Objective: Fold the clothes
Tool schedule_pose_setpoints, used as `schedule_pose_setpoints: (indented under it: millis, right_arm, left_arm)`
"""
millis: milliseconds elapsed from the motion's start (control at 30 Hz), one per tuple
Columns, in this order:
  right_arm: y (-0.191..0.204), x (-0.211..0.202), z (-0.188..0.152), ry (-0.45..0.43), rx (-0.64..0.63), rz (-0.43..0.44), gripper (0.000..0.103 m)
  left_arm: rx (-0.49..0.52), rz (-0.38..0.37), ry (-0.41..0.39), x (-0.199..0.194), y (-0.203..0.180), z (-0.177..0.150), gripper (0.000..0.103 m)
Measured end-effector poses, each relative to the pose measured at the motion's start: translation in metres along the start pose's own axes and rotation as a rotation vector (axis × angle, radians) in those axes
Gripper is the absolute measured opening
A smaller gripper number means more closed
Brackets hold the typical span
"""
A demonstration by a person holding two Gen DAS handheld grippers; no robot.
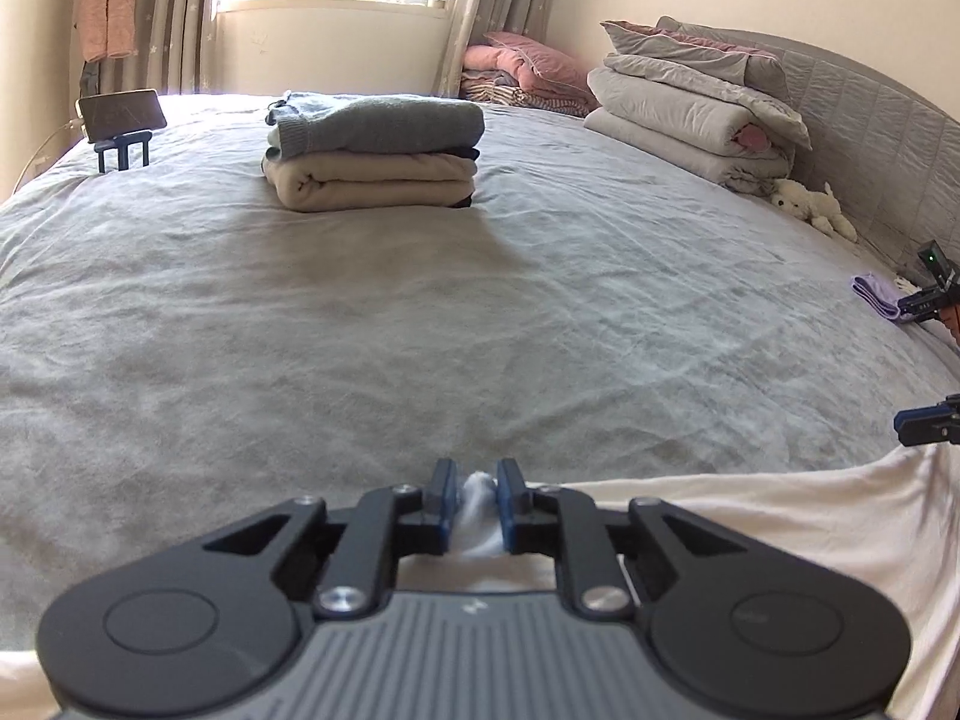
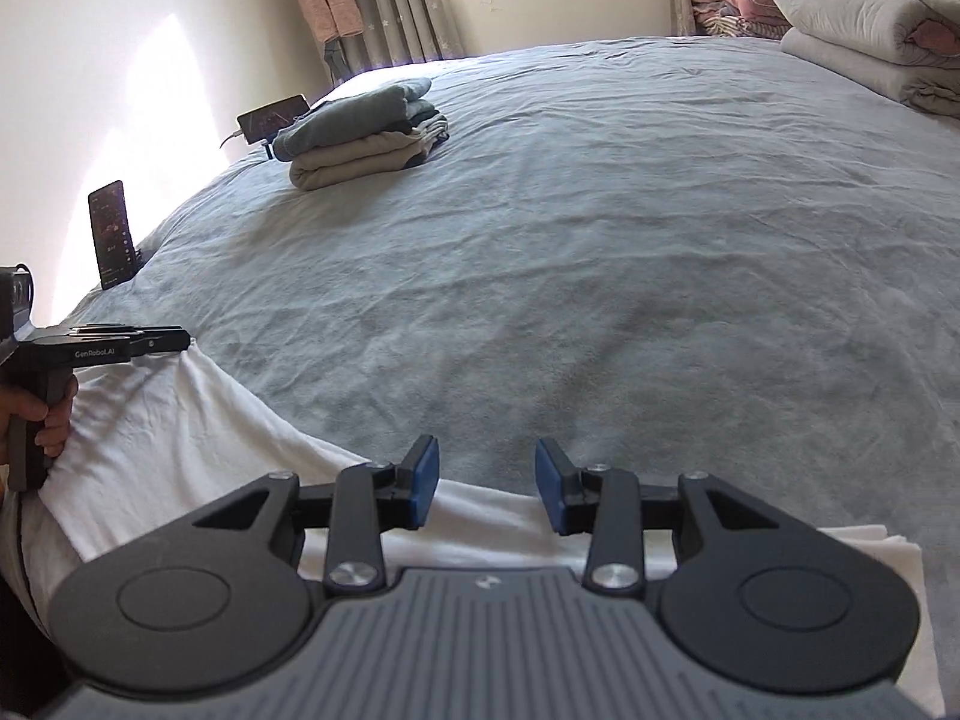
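A white garment [image 1: 750, 516] lies along the near edge of the grey bed [image 1: 420, 330]. My left gripper [image 1: 477, 492] is shut on a bunched tuft of this garment, which shows between its blue pads. The right wrist view shows the same gripper [image 2: 180, 341] at the left, in a hand, with the white garment [image 2: 180, 438] hanging from its tip. My right gripper [image 2: 486, 480] stands open above the garment's far edge, with only bedcover showing between its pads. In the left wrist view its fingers [image 1: 924, 426] reach in at the right edge, where the cloth rises to them.
A stack of folded clothes [image 1: 372, 150] sits at the far middle of the bed. A phone on a stand [image 1: 123, 111] is at the far left, and a second phone [image 2: 111, 234] stands at the left edge. Folded bedding [image 1: 690, 102], a plush toy [image 1: 810, 204] and a purple cloth [image 1: 876, 297] lie by the headboard.
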State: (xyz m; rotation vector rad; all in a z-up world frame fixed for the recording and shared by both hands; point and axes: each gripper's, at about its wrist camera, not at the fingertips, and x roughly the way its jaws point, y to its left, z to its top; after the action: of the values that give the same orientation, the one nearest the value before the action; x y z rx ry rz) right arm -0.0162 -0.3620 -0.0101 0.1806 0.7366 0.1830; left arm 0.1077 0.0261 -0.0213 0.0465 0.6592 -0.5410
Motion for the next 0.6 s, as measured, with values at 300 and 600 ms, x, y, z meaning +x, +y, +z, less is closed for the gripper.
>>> schedule_pose_setpoints:
  millis: [300, 600]
  right_arm:
    - [-0.017, -0.047, -0.025, -0.032, 0.076, -0.154, 0.056]
    - [-0.024, -0.074, -0.046, -0.016, 0.108, -0.277, 0.061]
  left_arm:
    - [0.070, -0.009, -0.032, -0.033, -0.038, -0.002, 0.042]
    - [0.087, -0.092, 0.005, -0.044, -0.076, -0.022, 0.046]
